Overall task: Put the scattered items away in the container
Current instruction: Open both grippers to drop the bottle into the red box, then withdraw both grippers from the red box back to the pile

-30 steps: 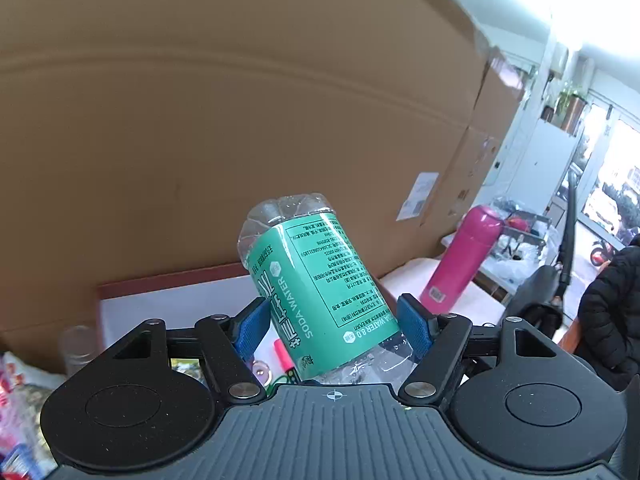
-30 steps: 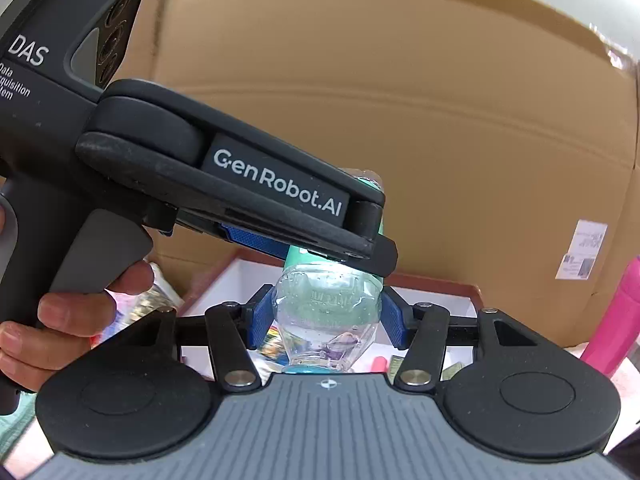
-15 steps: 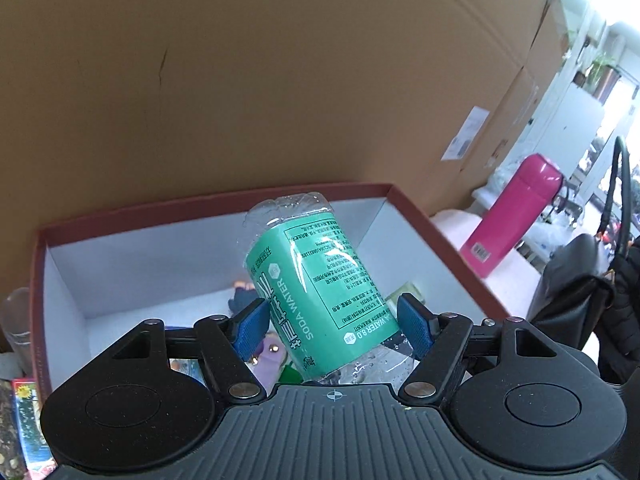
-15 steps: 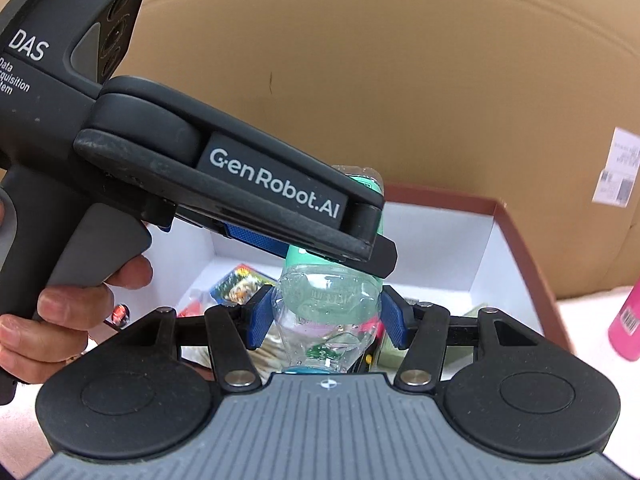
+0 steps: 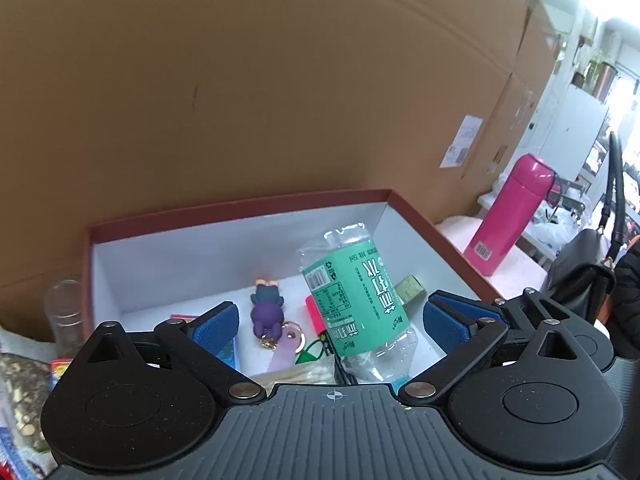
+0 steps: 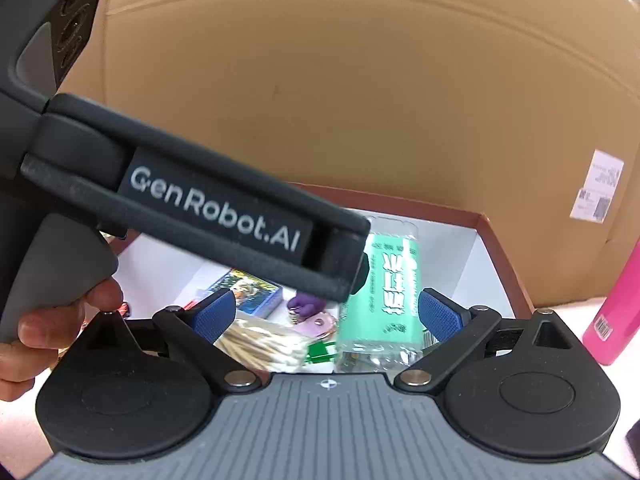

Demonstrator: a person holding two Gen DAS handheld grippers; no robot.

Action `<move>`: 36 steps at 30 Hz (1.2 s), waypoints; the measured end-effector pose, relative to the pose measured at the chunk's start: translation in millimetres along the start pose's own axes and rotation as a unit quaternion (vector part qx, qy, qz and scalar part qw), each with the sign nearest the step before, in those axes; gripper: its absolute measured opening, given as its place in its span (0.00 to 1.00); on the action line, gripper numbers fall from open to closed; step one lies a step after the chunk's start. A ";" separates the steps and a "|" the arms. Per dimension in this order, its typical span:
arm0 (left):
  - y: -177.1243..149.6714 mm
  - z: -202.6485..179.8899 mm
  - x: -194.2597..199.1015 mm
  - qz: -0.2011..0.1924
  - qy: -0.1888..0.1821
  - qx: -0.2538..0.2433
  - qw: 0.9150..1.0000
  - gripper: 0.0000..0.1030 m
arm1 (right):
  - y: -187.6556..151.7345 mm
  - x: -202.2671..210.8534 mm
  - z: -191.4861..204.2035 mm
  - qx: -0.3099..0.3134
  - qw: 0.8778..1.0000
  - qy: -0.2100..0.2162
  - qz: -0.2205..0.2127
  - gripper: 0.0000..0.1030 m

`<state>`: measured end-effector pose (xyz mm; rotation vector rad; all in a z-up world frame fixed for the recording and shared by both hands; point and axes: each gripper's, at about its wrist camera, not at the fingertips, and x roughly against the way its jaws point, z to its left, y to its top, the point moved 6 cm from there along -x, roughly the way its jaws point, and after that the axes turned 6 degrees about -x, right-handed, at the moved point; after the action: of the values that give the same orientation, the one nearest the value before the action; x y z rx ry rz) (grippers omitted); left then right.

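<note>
The clear soda water bottle with a green label (image 5: 356, 296) lies inside the red-rimmed white box (image 5: 240, 205), free of both grippers; it also shows in the right wrist view (image 6: 384, 292). My left gripper (image 5: 331, 322) is open above the box, its blue pads (image 5: 216, 326) wide on either side of the bottle. My right gripper (image 6: 326, 314) is open too, just behind the bottle. In the box lie a purple figurine (image 5: 267, 308), cotton swabs (image 6: 264, 344), a card pack (image 6: 250, 292) and a pink marker (image 5: 314, 312).
A large cardboard wall (image 5: 280, 80) stands right behind the box. A pink thermos (image 5: 510, 216) stands to the right on the table. A clear cup (image 5: 64, 312) and snack packets (image 5: 20, 380) lie left of the box. A black bag (image 5: 580, 276) sits far right.
Both grippers opened and let go of the bottle, which dropped into the box and now lies there. The left gripper stays over the box.
</note>
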<state>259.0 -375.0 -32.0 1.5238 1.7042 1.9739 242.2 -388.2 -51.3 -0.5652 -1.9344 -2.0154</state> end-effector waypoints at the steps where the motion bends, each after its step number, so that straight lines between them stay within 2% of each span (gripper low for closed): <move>1: -1.9 -0.4 4.3 -0.005 0.001 -0.001 1.000 1.00 | -1.0 3.0 3.8 0.005 1.000 -0.002 -0.003 0.96; 9: -11.1 1.1 34.5 -0.014 0.002 0.015 1.000 1.00 | -7.1 26.7 30.2 0.032 0.999 -0.015 -0.019 0.96; 14: -17.2 1.4 68.8 -0.046 0.000 0.027 0.999 1.00 | -7.3 51.8 51.6 0.047 0.998 -0.016 -0.045 0.96; 18: -34.7 1.9 101.3 -0.073 0.005 0.035 0.997 1.00 | -17.0 73.3 77.5 0.061 0.996 -0.005 -0.064 0.97; 22: -63.2 3.3 134.9 -0.098 0.033 0.031 0.994 1.00 | -35.3 87.8 108.6 0.071 0.995 0.019 -0.069 0.97; 25: -86.3 4.9 154.5 -0.102 0.062 0.026 0.992 1.00 | -51.8 93.0 133.3 0.077 0.994 0.038 -0.063 0.97; 28: -108.9 12.1 172.6 -0.097 0.088 0.026 0.991 1.00 | -69.0 93.2 159.4 0.079 0.994 0.058 -0.053 0.97; 32: -137.2 31.4 192.9 -0.085 0.108 0.052 0.989 1.00 | -90.5 88.9 194.0 0.073 0.992 0.095 -0.029 0.97; 36: -166.2 55.7 210.1 -0.071 0.133 0.075 0.986 1.00 | -100.0 66.3 227.5 0.078 0.989 0.125 -0.010 0.97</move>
<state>116.3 -142.1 -48.5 1.1814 2.0447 2.0929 155.1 -151.9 -103.6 -0.2443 -1.9263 -1.8256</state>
